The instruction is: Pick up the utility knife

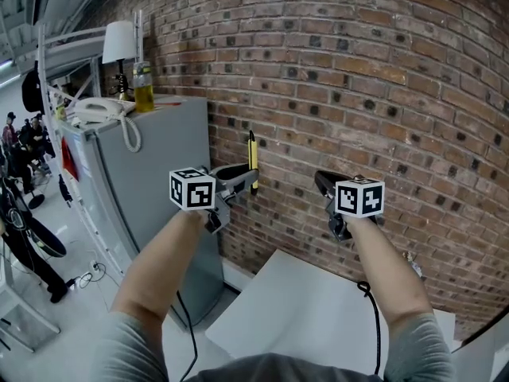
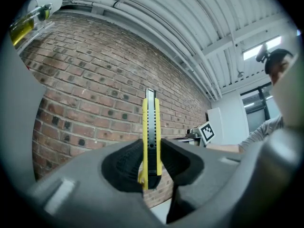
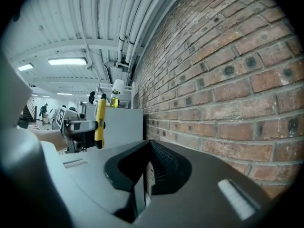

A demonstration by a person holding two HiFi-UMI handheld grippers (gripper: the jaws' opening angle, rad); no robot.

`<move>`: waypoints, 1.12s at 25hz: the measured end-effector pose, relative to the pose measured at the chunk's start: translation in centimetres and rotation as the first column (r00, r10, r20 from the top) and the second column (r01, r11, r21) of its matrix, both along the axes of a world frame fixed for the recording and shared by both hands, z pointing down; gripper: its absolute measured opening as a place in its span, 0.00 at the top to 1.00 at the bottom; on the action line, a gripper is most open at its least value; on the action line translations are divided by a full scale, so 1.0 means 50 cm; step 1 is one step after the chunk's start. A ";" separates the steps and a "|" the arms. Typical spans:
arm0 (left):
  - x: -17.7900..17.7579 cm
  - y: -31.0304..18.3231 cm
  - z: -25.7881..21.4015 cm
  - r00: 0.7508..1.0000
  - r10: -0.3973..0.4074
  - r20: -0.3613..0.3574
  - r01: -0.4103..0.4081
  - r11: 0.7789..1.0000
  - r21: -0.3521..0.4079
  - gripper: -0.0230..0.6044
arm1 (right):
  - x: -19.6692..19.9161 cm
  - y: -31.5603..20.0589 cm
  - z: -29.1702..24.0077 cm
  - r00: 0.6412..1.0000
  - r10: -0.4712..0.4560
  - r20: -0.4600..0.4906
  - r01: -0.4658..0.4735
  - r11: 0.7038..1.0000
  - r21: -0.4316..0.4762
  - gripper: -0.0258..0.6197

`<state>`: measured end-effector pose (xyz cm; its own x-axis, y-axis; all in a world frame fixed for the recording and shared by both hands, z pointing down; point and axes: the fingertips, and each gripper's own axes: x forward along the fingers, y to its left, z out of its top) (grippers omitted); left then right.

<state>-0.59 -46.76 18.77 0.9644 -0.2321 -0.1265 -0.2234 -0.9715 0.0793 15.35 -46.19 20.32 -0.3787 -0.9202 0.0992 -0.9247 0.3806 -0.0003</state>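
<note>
Utility knife (image 1: pixel 253 159) upright in left gripper (image 1: pixel 248 181) before wall (image 1: pixel 358 78), right gripper (image 1: pixel 321 181) to its right, cabinet (image 1: pixel 171 189) at left.

Site read as an industrial workshop or lab hall: bare brick wall (image 1: pixel 358 70), exposed ceiling pipes (image 3: pixel 128 13), strip light (image 3: pixel 66 61). Grey cabinet (image 1: pixel 159 165) carried telephone (image 1: pixel 99 110) and lamp (image 1: pixel 119 42).

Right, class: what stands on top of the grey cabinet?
A white lamp, a bottle of yellow liquid and a white telephone; these cover the far part of the cabinet.
</note>
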 end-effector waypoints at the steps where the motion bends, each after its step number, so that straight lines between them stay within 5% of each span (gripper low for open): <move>1: 0.001 0.000 -0.001 1.000 0.001 0.002 -0.001 1.000 0.000 0.78 | 0.000 -0.001 -0.001 1.000 0.000 -0.001 0.000 1.000 0.001 0.95; 28: 0.021 0.008 0.006 0.999 0.038 0.008 -0.038 0.999 0.000 0.78 | -0.006 -0.001 0.013 1.000 0.010 0.008 -0.010 1.000 -0.009 0.95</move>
